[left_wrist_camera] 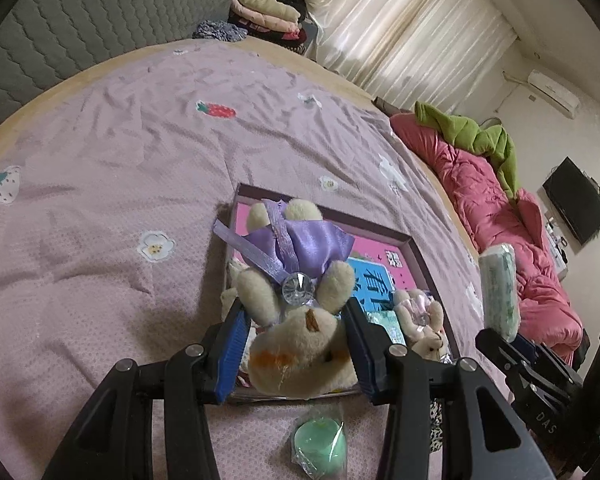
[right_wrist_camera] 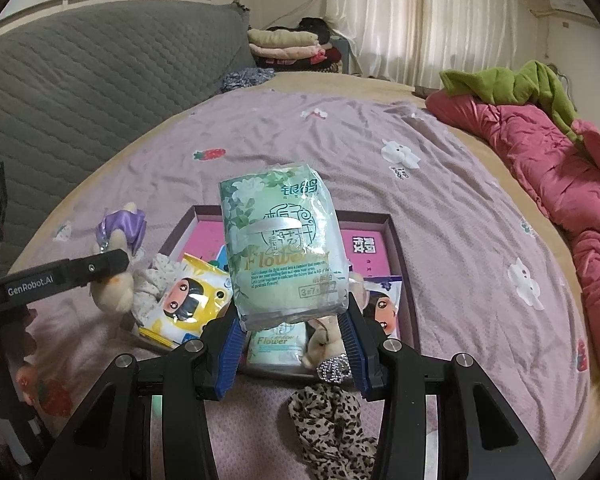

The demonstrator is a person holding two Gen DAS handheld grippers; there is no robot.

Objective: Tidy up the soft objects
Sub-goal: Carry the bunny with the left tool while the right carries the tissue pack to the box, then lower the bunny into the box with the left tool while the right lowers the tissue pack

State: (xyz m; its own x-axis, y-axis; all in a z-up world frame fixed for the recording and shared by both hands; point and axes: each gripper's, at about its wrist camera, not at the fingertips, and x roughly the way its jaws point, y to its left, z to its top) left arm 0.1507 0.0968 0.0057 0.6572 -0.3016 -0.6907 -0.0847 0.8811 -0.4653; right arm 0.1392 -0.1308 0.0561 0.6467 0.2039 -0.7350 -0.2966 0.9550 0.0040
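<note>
The left gripper [left_wrist_camera: 298,344] jaws clamp the beige plush bear [left_wrist_camera: 300,316], in a purple satin dress, head toward the camera, above the shallow box [left_wrist_camera: 416,256] on the bed [left_wrist_camera: 100,160]. The right gripper [right_wrist_camera: 292,344] jaws grip a green floral tissue pack [right_wrist_camera: 284,248] over that box. A leopard-print cloth [right_wrist_camera: 332,424] lies just before it.

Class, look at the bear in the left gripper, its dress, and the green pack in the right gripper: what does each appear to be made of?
Bear: beige plush, by its fuzzy, matte pile.
Dress: probably satin, since the purple cloth shines.
Green pack: thin glossy plastic wrap, crinkled and reflecting light; likely tissues inside.
</note>
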